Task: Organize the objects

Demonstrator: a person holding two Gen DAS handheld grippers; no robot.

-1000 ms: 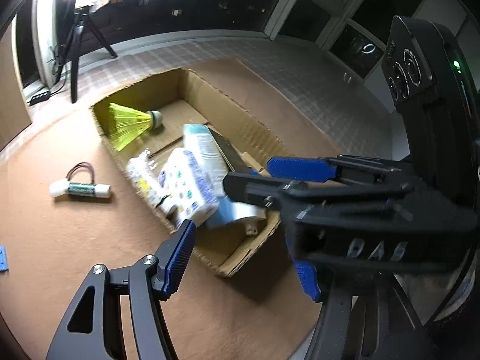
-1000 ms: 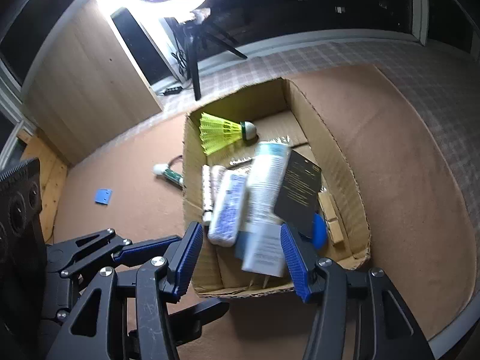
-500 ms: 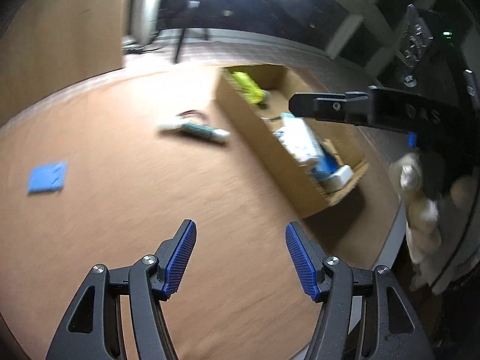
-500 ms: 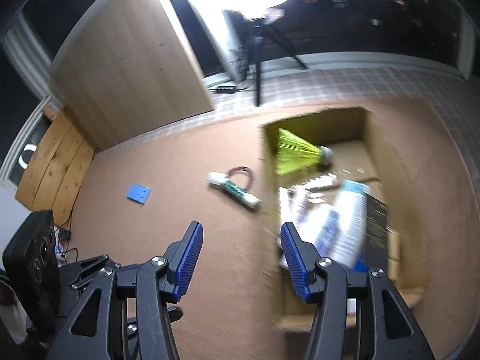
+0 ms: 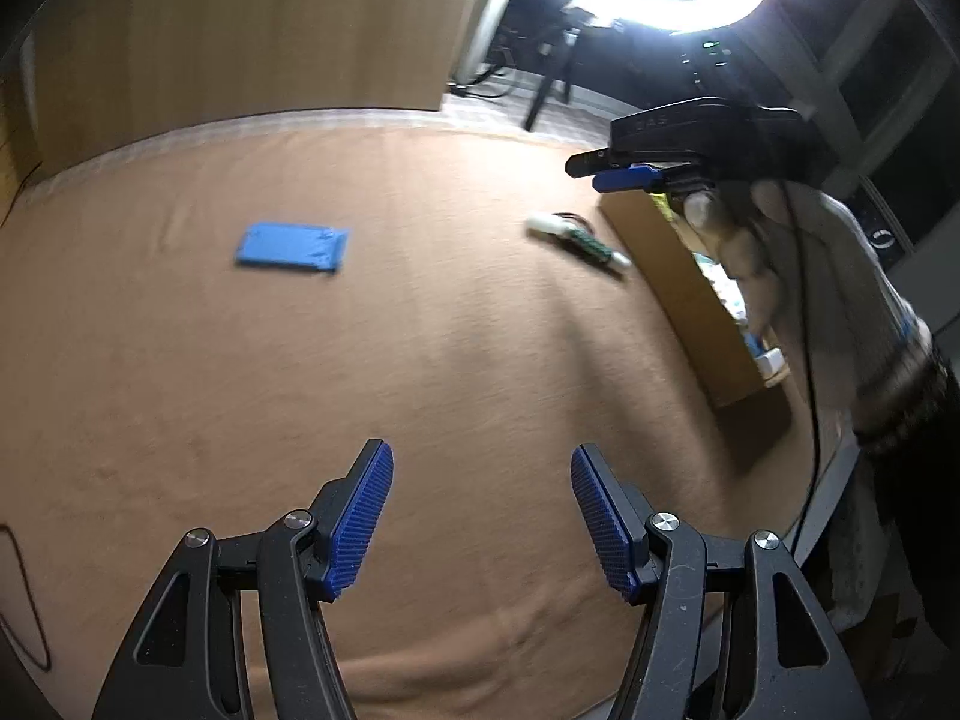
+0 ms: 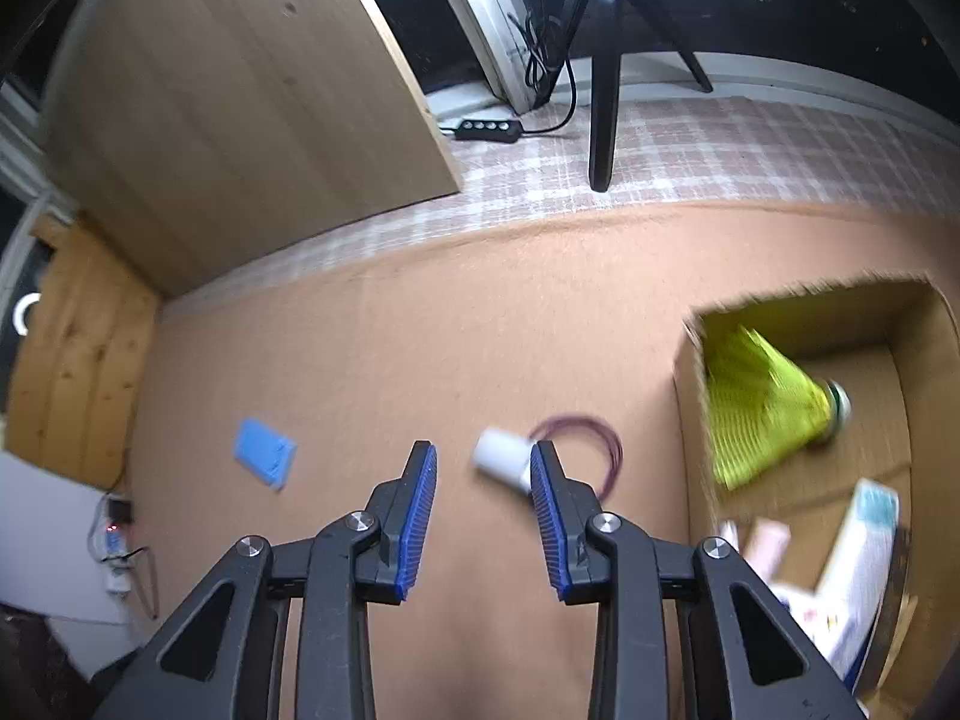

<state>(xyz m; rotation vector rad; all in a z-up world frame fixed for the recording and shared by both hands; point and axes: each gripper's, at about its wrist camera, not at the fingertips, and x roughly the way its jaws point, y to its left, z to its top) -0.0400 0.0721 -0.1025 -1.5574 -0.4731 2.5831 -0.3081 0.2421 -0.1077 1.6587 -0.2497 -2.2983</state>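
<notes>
We are working over a brown felt mat that is covering the whole work surface, and we are placing everything else by the cardboard box sitting on it. In the right wrist view the box is lying at the right side, open at the top, with a yellow shuttlecock resting inside its far end and white packets, too blurred to read, piled nearer us. Past the box a black tripod leg is standing on a checked cloth, and a wooden panel is rising to the far left of it.

We are holding the left gripper well to the left of the box, low over bare mat, with its jaws spread wide and nothing between them. We are holding the right gripper nearer the box; its jaws have just been closing, are standing partly apart, and are gripping nothing.

A white tube with a green label is lying on the mat just left of the box; in the right wrist view its white cap is showing just beyond the right fingertip, apart from the pads, with a thin reddish band looped beside it. A small blue card is lying flat on the mat far to the left of the box, well apart from both grippers.
</notes>
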